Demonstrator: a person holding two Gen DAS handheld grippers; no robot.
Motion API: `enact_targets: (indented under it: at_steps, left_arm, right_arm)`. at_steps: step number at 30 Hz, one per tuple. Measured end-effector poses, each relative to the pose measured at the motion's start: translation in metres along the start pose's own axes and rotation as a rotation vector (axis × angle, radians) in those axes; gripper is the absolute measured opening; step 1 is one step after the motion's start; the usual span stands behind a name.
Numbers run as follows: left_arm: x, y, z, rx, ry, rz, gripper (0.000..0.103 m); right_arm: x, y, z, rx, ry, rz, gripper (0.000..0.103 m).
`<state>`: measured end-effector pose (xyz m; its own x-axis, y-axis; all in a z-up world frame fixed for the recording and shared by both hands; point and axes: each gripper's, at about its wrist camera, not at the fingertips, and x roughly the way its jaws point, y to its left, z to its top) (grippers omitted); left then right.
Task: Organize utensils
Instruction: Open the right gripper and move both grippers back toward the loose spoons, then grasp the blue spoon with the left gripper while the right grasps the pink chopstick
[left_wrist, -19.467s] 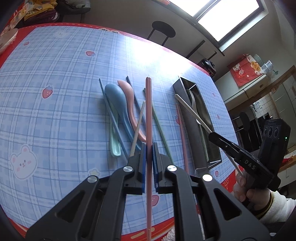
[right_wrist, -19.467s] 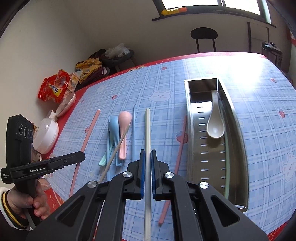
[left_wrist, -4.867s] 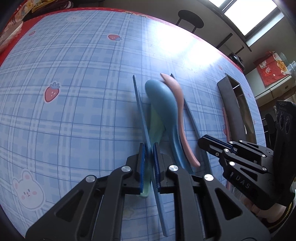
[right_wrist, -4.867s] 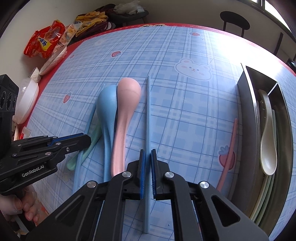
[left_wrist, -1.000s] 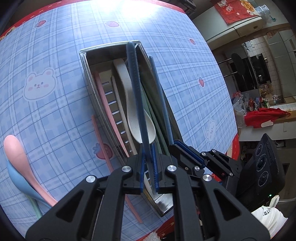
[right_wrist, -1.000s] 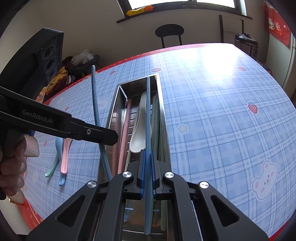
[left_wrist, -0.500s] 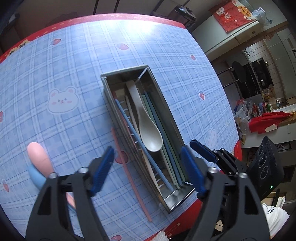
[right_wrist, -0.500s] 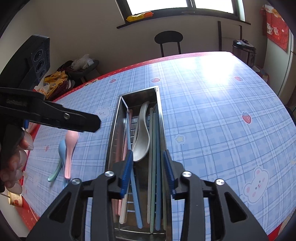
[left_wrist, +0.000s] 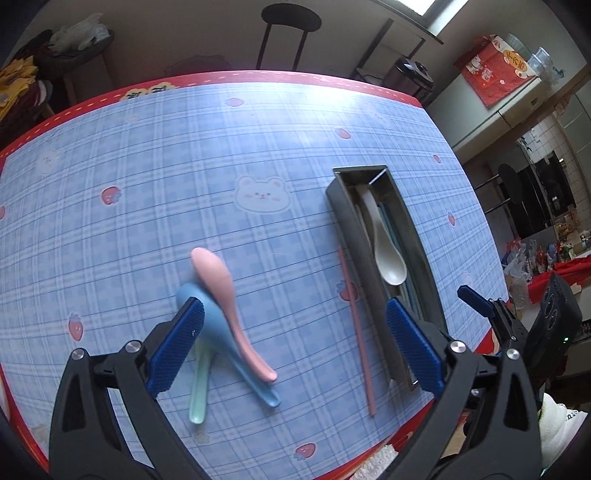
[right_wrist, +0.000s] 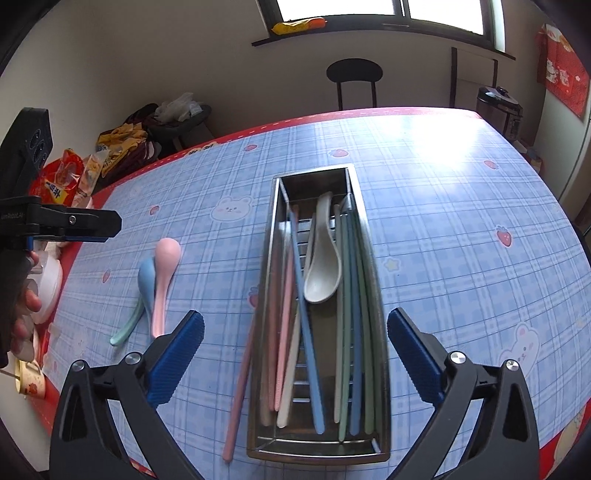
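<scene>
Both tongs spread wide and empty, having just been opening above the desk (right_wrist: 443, 229); nothing between the blue pads of either. Right tongs (right_wrist: 295, 354) poised over the near end of the steel tray (right_wrist: 376, 317), presumably for a clean drop into it: blue chopstick (right_wrist: 306, 332) lying slantwise among pink and green sticks, white spoon (right_wrist: 321, 273) resting bowl-down on top, all lengthwise so they fit the narrow trough. Left tongs (left_wrist: 295, 347) aimed at the leftovers, well apart from the tray on its left. Pink spoon (left_wrist: 225, 306) stacked across blue spoon (left_wrist: 218, 332), with green spoon (left_wrist: 199, 387) poking out beneath, just ahead of the left pad. One pink chopstick (left_wrist: 358, 336) outside, just beside the tray's left wall, nearer the right pad. Probably next in line: that stray stick or the spoon pile
</scene>
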<state>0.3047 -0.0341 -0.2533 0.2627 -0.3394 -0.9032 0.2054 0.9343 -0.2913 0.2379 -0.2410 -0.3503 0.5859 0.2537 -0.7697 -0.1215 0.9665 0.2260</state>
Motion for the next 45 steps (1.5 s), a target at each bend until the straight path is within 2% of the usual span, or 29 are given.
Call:
enact_targets:
  at_steps: [4,8,13,16,18,19,20,25,34,39,45]
  left_arm:
    - [-0.006,0.024,-0.029,-0.025,-0.064,0.065,0.097]
    - [-0.014,0.053,-0.061,-0.077,-0.131,0.066,0.097]
    - [-0.013,0.081,-0.095,-0.104,-0.135,0.091,0.097]
    - [-0.011,0.087,-0.11,-0.085,-0.138,0.145,0.097]
    - [-0.008,0.09,-0.118,-0.074,-0.143,0.153,0.097]
    - [-0.008,0.092,-0.121,-0.073,-0.145,0.141,0.097]
    - [-0.007,0.093,-0.123,-0.078,-0.147,0.122,0.097]
    - [-0.006,0.099,-0.128,-0.104,-0.161,0.046,0.097]
    - [-0.004,0.104,-0.126,-0.129,-0.167,0.036,0.097]
    - [0.0,0.103,-0.124,-0.108,-0.15,0.072,0.097]
    - [0.002,0.104,-0.128,-0.107,-0.126,0.045,0.097]
  right_arm:
    - [0.002,0.018,-0.006,-0.015,0.02,0.058,0.097]
    - [0.012,0.038,-0.012,-0.022,0.089,0.071,0.097]
    - [0.018,0.06,-0.02,-0.046,0.14,0.083,0.096]
    - [0.021,0.073,-0.021,-0.081,0.174,0.078,0.087]
    - [0.027,0.077,-0.022,-0.082,0.219,0.061,0.079]
    - [0.032,0.079,-0.023,-0.077,0.246,0.059,0.07]
    - [0.036,0.08,-0.025,-0.072,0.27,0.053,0.062]
    - [0.051,0.083,-0.029,-0.034,0.36,0.018,0.049]
    - [0.071,0.084,-0.032,0.001,0.469,-0.13,0.046]
    - [0.082,0.09,-0.033,-0.033,0.485,-0.194,0.046]
    - [0.094,0.095,-0.031,-0.023,0.482,-0.231,0.045]
